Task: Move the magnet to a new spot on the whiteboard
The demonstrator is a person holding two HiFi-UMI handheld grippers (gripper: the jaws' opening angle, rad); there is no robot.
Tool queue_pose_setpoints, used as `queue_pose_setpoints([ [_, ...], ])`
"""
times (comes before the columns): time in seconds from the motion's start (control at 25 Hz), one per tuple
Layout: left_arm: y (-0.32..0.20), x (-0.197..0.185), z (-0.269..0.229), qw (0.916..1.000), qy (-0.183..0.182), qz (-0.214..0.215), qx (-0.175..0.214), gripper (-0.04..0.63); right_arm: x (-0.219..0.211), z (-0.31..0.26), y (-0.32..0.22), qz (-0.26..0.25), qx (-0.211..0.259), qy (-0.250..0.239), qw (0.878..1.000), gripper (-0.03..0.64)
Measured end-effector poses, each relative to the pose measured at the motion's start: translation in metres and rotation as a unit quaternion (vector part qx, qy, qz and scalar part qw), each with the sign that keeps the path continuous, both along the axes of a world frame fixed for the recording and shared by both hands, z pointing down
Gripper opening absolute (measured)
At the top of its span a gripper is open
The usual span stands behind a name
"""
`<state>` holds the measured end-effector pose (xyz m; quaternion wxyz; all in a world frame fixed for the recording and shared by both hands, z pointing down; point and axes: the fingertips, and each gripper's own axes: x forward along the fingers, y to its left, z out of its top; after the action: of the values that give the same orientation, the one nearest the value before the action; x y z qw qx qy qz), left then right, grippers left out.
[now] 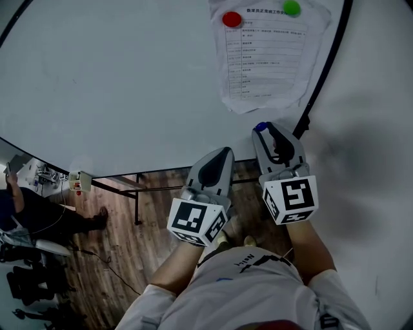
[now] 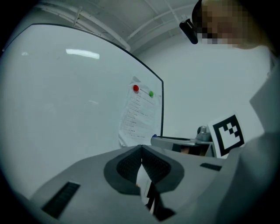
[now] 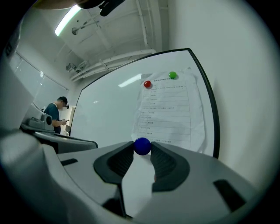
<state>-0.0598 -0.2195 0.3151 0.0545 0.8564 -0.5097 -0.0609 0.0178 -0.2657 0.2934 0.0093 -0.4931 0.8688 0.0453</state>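
Note:
A round blue magnet (image 3: 142, 146) sits pinched between the tips of my right gripper (image 3: 142, 148), off the board; in the head view the blue magnet (image 1: 261, 127) shows at the tip of the right gripper (image 1: 262, 130), just below the paper sheet (image 1: 268, 51). The whiteboard (image 1: 116, 84) carries that printed sheet, pinned by a red magnet (image 1: 231, 19) and a green magnet (image 1: 292, 8). My left gripper (image 1: 221, 152) is shut and empty, held lower beside the right one; its jaws meet in the left gripper view (image 2: 141, 149).
The whiteboard's dark frame (image 1: 326, 71) runs along its right edge beside a white wall (image 1: 374, 129). Below lie a wooden floor (image 1: 148, 219) and stand legs. A person (image 3: 56, 114) stands far left by a desk.

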Motion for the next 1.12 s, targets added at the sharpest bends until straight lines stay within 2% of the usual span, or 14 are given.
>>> queue_pose_setpoints([
  [0.36, 0.026, 0.011, -0.006, 0.9998, 0.006, -0.017, 0.008, 0.011, 0.006, -0.002, 0.036, -0.029, 0.004, -0.005, 1.0, 0.13],
  [0.52, 0.034, 0.018, -0.006, 0.9997, -0.004, -0.021, 0.01, 0.011, 0.011, 0.0, 0.045, -0.033, 0.001, -0.009, 0.999, 0.13],
  [0.72, 0.04, 0.022, -0.009, 0.9997, 0.007, -0.024, 0.007, 0.011, 0.014, 0.001, 0.051, -0.038, 0.002, -0.008, 0.999, 0.13],
  [1.12, 0.038, 0.02, -0.007, 0.9994, 0.002, -0.033, 0.01, 0.011, 0.014, 0.009, 0.049, -0.038, -0.007, -0.011, 0.999, 0.13],
])
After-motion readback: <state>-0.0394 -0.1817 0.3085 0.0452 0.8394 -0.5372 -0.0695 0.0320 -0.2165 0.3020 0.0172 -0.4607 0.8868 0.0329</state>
